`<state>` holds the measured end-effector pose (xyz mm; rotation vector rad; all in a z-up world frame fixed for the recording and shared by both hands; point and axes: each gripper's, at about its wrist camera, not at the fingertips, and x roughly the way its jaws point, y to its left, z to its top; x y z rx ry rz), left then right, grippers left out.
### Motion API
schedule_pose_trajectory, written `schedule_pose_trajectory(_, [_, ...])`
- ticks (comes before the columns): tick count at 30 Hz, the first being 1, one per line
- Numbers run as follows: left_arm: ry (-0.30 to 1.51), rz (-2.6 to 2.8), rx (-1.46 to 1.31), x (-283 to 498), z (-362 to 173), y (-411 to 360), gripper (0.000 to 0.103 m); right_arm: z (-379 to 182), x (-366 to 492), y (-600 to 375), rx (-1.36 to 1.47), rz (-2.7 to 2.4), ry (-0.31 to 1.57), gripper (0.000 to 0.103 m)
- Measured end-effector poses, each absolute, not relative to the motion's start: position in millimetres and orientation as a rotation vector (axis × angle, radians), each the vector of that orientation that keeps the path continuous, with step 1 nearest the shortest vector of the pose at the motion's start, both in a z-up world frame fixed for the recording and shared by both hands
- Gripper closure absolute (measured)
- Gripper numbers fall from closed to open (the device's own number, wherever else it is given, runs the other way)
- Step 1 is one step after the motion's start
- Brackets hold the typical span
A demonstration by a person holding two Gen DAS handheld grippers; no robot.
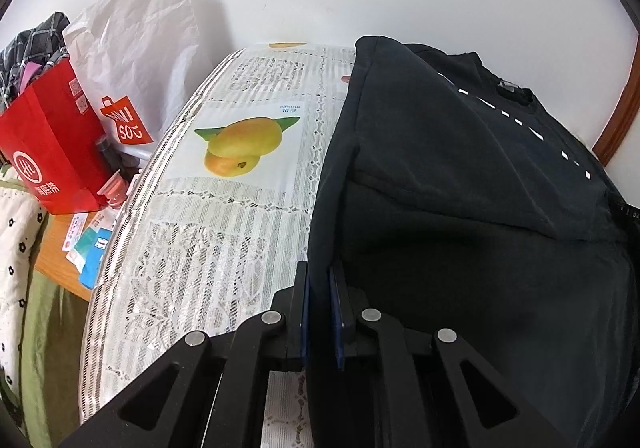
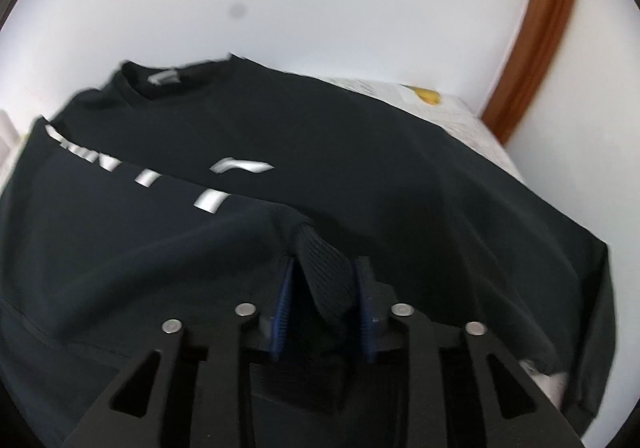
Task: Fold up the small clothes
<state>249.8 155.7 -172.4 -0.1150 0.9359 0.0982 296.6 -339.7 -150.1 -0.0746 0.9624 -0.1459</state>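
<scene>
Across the lace-patterned white tablecloth (image 1: 224,232), the black short-sleeved T-shirt (image 1: 460,176) is lying part-folded, one side already turned inward, while the left gripper (image 1: 319,312) is pinching its edge and the right gripper (image 2: 325,300) is seemingly loosely bracketing a mesh fold, leaving further folds undone.

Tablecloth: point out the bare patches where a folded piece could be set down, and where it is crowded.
The lace tablecloth is bare between the black shirt and the table's left edge, around the mango print. A smaller bare strip lies beyond the shirt by the wooden frame. Crowded: the side surface left of the table, with the red bag, white bag and packets.
</scene>
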Motion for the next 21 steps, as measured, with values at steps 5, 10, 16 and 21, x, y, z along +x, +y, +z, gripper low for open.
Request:
schedule_pose_trajectory(5, [0.943,0.078,-0.137,241.5,-171.0,155.4,0.087,-154.2,272.0,-353.8,-0.001,-0.105,0.999,0.039])
schedule_pose_trajectory(10, [0.948,0.067,-0.109,235.1,-170.9,148.3,0.078,-165.4,265.5,-353.4,0.058,-0.075,0.987,0.059])
schedule_pose_trajectory(16, [0.954,0.091,-0.12,231.2,-171.3,151.4,0.077,-141.6,256.2,-350.4,0.059,0.004,0.921,0.098])
schedule_pose_trajectory(21, [0.964,0.1,-0.109,227.1,-170.1,152.3,0.068,-146.3,250.2,-367.0,0.092,-0.049,0.988,0.097])
